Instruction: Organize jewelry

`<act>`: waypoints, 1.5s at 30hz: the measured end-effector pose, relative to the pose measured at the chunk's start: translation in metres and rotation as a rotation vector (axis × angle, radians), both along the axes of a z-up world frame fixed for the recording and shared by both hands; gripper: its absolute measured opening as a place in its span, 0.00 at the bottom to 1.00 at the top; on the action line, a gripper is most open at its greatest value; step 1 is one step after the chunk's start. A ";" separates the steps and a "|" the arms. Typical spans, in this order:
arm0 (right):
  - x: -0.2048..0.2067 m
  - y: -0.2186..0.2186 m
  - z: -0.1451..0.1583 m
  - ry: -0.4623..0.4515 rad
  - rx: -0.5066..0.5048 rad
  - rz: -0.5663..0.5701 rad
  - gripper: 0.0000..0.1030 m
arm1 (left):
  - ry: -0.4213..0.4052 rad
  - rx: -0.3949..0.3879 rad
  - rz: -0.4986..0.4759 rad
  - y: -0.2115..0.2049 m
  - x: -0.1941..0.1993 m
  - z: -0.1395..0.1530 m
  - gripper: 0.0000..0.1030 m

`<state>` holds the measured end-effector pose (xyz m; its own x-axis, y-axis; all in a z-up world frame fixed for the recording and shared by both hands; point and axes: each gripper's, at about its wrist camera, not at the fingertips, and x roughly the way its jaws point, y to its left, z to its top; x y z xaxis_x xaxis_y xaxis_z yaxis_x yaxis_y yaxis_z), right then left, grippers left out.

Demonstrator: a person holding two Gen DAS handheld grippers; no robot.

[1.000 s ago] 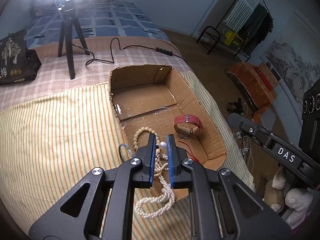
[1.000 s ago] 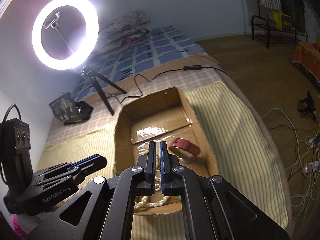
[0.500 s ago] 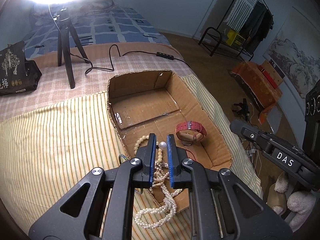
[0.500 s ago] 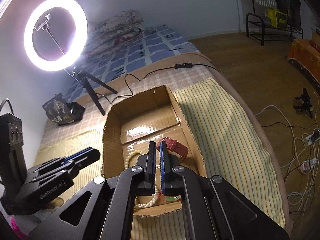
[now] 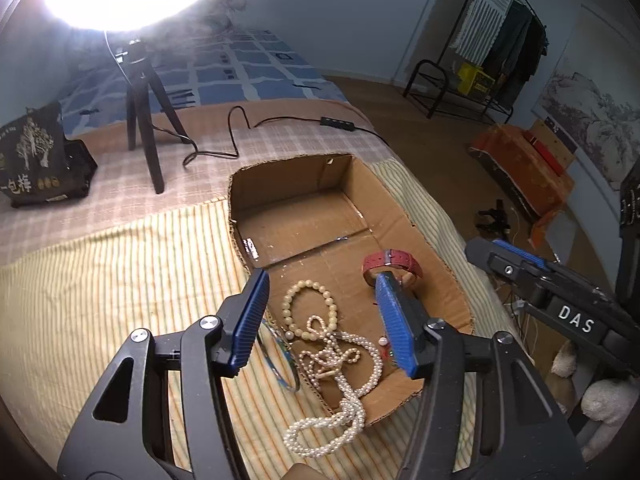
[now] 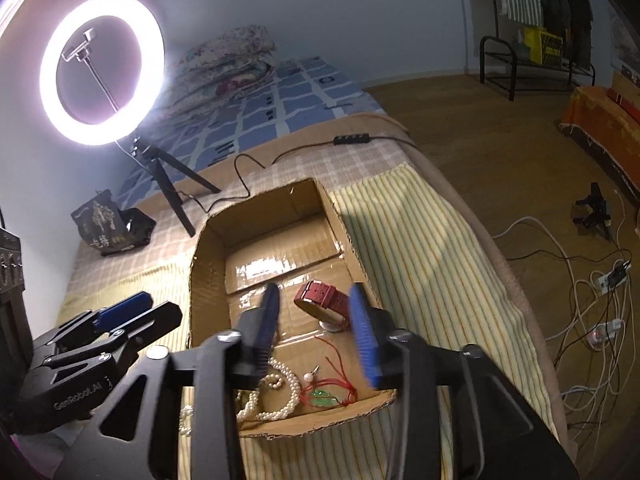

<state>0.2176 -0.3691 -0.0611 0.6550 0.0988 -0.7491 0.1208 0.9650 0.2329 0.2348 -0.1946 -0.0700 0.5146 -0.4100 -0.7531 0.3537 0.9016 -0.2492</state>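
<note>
both tools opening, empty; only right wrist view shows the green pendant [image 6: 322,396] in the box [image 6: 208,248].

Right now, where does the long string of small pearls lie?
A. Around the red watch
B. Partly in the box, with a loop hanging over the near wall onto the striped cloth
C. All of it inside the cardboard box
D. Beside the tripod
B: in the left wrist view the pearl string crosses the near wall of the cardboard box and its loop rests on the striped cloth.
</note>
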 end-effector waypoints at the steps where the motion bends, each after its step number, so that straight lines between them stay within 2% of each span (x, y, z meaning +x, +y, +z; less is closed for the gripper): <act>1: 0.000 0.001 0.001 -0.004 -0.008 -0.002 0.46 | 0.000 -0.003 0.004 0.001 0.000 0.001 0.61; 2: 0.000 0.001 0.003 -0.009 -0.015 -0.004 0.50 | -0.002 -0.002 0.007 0.002 0.000 0.001 0.65; 4: -0.001 0.001 0.004 -0.024 -0.023 -0.009 0.59 | -0.007 0.002 0.009 0.004 0.000 0.001 0.66; 14: -0.003 0.007 0.004 -0.071 -0.069 -0.021 0.65 | -0.018 0.035 0.023 0.017 -0.001 0.004 0.67; 16: -0.005 0.009 0.006 -0.094 -0.077 -0.008 0.74 | -0.026 0.040 0.033 0.026 -0.002 0.007 0.67; 18: -0.007 0.012 0.008 -0.121 -0.088 0.006 0.77 | -0.031 0.037 0.048 0.036 -0.002 0.010 0.67; 23: -0.006 0.030 0.009 -0.148 -0.125 0.068 0.77 | -0.042 0.011 0.106 0.068 -0.002 0.022 0.67; 29: 0.000 0.067 0.002 -0.076 -0.162 0.190 0.77 | -0.056 -0.009 0.160 0.102 -0.005 0.032 0.67; 34: -0.001 0.104 -0.013 -0.048 -0.259 0.285 0.76 | -0.055 -0.005 0.180 0.125 -0.006 0.032 0.67; 35: -0.001 0.112 -0.016 -0.040 -0.280 0.306 0.75 | -0.054 -0.006 0.186 0.129 -0.006 0.032 0.67; 40: 0.003 0.135 -0.033 0.018 -0.332 0.375 0.40 | -0.040 -0.034 0.212 0.150 -0.006 0.031 0.67; 43: 0.006 0.146 -0.042 0.051 -0.359 0.402 0.29 | -0.039 -0.038 0.213 0.155 -0.007 0.031 0.67; 45: 0.006 0.154 -0.047 0.062 -0.383 0.424 0.25 | -0.037 -0.039 0.215 0.159 -0.008 0.031 0.67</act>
